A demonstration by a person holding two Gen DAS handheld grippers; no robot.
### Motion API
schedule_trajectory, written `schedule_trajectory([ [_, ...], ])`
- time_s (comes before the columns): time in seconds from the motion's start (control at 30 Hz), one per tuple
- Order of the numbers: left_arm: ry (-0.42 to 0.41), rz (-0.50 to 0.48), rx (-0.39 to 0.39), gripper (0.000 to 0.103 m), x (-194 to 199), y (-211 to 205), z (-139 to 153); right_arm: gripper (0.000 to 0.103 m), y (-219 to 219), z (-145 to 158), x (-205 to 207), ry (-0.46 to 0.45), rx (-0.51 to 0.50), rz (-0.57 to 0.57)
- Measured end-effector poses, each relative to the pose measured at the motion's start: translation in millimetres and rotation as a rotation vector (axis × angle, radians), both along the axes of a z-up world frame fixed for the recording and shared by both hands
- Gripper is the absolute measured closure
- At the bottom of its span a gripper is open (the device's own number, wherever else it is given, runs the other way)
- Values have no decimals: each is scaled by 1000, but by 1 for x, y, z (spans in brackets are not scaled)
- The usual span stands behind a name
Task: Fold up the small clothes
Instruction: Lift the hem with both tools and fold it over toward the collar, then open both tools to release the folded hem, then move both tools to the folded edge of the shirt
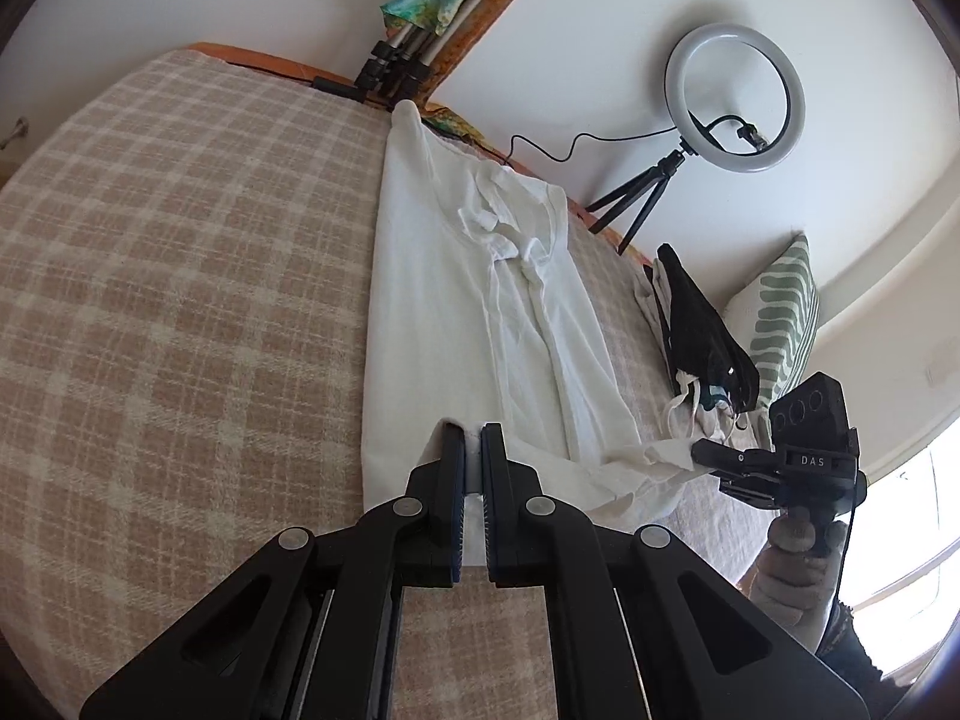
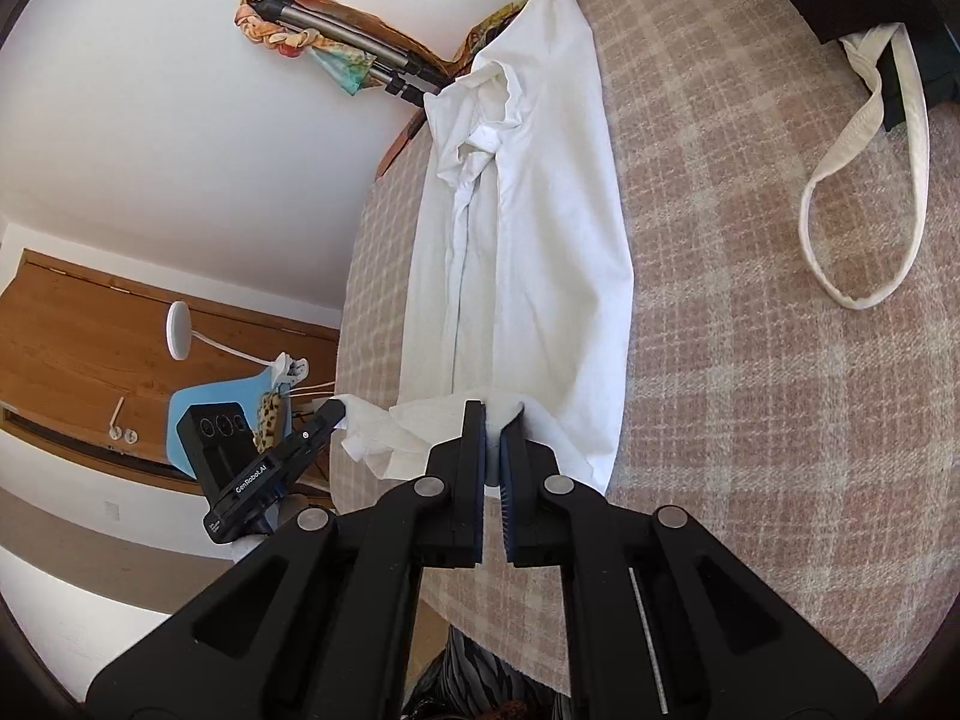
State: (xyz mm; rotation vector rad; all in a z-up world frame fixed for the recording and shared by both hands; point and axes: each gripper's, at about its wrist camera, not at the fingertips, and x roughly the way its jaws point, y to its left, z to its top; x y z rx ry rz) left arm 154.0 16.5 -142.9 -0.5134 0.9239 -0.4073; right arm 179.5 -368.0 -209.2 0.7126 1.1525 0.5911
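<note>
A white garment (image 1: 468, 300) lies lengthwise on a bed covered by a beige and cream checked blanket (image 1: 180, 300), folded into a long narrow strip that runs from the near edge toward the far edge by the wall. Its upper part shows a crumpled bunch of cloth near the collar area; the long sides are fairly straight. The left claw (image 1: 474, 438) is closed tight on the near hem of the garment, with white cloth pinched between its pads and only a thin sliver of fabric showing in the gap. The right claw (image 2: 492, 420) is likewise clamped on the near hem at its own corner, cloth bunching around the fingertips. Each claw appears in the other's camera: the right unit, carried by a gloved hand (image 1: 792, 564), grips the hem's end at the right of the left wrist view, and the left unit holds a crumpled corner at the left of the right wrist view. The hem between the two claws is creased and slightly lifted off the blanket. Beside the garment, apart from it, lies a black and white bag (image 1: 702, 336) with a cream strap (image 2: 864, 180) looped on the blanket. A patterned cushion (image 1: 780, 312) stands near the bag, and a ring light (image 1: 738, 96) on a small tripod stands against the white wall.
</note>
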Motion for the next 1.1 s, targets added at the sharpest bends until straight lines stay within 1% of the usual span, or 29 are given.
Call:
schedule_trajectory([
  [0.13, 11, 6, 35, 99, 22, -2, -8, 96, -2, -9, 24, 35, -11, -26],
  [0.23, 21, 9, 68, 99, 32, -4, -16, 96, 2, -15, 36, 45, -41, -25],
  [0.33, 33, 23, 77, 99, 39, -1, -23, 96, 7, -18, 46, 48, -82, -8],
  [0.4, 39, 29, 68, 99, 42, 0, -26, 96, 11, -18, 50, 42, -102, 2],
  [0.43, 40, 31, 64, 97, 43, 1, -27, 96, 11, -15, 52, 31, -111, 8],
  [0.47, 35, 37, 70, 91, 44, 2, -25, 94, 10, -10, 52, 15, -109, 12],
  [0.5, 20, 50, 78, 90, 43, 4, -22, 91, 9, -4, 52, -2, -100, 12],
  [0.53, 1, 63, 81, 87, 42, 7, -17, 80, 6, 2, 49, -27, -93, 4],
  [0.57, -15, 72, 84, 82, 40, 10, -13, 63, 3, 10, 46, -59, -98, -13],
  [0.6, -31, 81, 87, 81, 38, 13, -8, 56, -1, 18, 42, -92, -119, -32],
  [0.63, -49, 76, 82, 81, 34, 15, -4, 53, -3, 24, 37, -117, -140, -36],
  [0.67, -71, 59, 87, 81, 30, 15, 1, 53, -3, 28, 33, -131, -146, -25],
  [0.73, -98, 11, 136, 81, 21, 9, 7, 53, 0, 32, 24, -153, -158, 16],
  [0.8, -111, -59, 164, 81, 14, 0, 7, 53, 10, 31, 15, -168, -183, 76],
  [0.87, -87, -128, 168, 81, 12, -10, 0, 53, 23, 26, 10, -173, -200, 138],
  [0.9, -72, -150, 162, 81, 13, -14, -4, 53, 32, 23, 8, -174, -226, 158],
  [0.97, -48, -165, 177, 81, 18, -23, -13, 54, 46, 16, 9, -179, -298, 175],
  [1.0, -42, -168, 177, 81, 20, -26, -16, 54, 51, 13, 11, -178, -308, 187],
  [1.1, -17, -191, 145, 81, 30, -34, -25, 54, 61, 1, 20, -153, -282, 221],
])
